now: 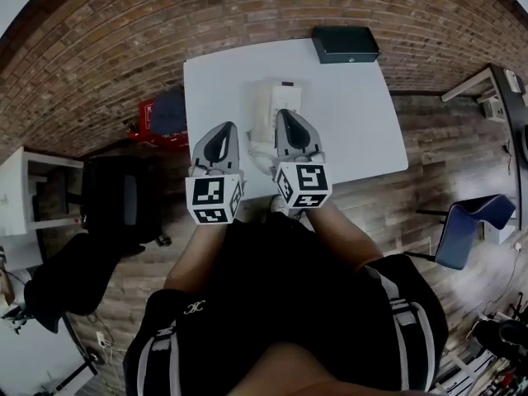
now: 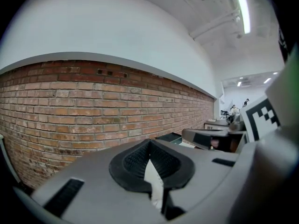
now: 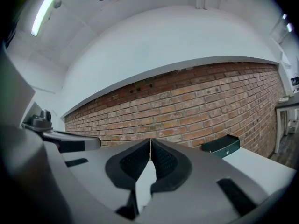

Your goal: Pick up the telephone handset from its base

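Observation:
A cream telephone (image 1: 271, 104) lies on the white table (image 1: 355, 114), its handset resting on the base along the left side. In the head view my right gripper (image 1: 286, 114) hangs over the phone's near end and hides part of it. My left gripper (image 1: 224, 129) is beside it, over the table just left of the phone. In the left gripper view the left gripper (image 2: 149, 143) has its jaw tips together with nothing between them. The right gripper (image 3: 150, 141) also has its tips together and holds nothing.
A dark green box (image 1: 345, 44) sits at the table's far right corner, also seen as the box (image 3: 220, 146). A brick wall (image 1: 124, 40) runs behind the table. A black office chair (image 1: 124, 196) and red crate (image 1: 153, 118) stand left, a blue chair (image 1: 470, 229) right.

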Demonstrator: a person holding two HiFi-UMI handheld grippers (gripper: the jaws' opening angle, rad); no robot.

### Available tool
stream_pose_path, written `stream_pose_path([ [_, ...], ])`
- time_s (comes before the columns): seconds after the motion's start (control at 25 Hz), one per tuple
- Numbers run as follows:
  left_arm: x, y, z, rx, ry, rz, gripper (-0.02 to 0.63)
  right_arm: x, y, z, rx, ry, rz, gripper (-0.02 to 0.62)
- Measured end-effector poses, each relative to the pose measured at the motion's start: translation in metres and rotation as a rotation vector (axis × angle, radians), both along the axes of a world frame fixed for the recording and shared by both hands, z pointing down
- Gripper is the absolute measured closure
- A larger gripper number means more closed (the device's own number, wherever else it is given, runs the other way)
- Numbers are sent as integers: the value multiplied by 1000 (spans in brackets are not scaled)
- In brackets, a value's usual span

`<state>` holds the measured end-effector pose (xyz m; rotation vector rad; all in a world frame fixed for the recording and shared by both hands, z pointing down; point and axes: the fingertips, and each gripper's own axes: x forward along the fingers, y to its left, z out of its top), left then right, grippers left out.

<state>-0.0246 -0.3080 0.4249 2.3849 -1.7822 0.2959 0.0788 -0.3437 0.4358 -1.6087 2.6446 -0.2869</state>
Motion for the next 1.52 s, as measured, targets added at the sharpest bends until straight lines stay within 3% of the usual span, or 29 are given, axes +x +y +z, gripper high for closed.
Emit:
stream_pose_path([
  [0.56, -28, -35, 3, -8, -19, 91, 604, -27, -51, 65, -124, 93, 113, 591],
  [0.68, -39, -39, 2, -10, -7, 97, 604, -42, -57, 88, -190, 138, 94, 505],
  [0.84, -56, -41, 2, -13, 3, 90, 604, -53, -65, 120, -278, 200, 109, 440],
  [1.52, -116, -30, 2, -27, 48, -4, 604, -65, -95, 204, -613, 273, 224, 370],
])
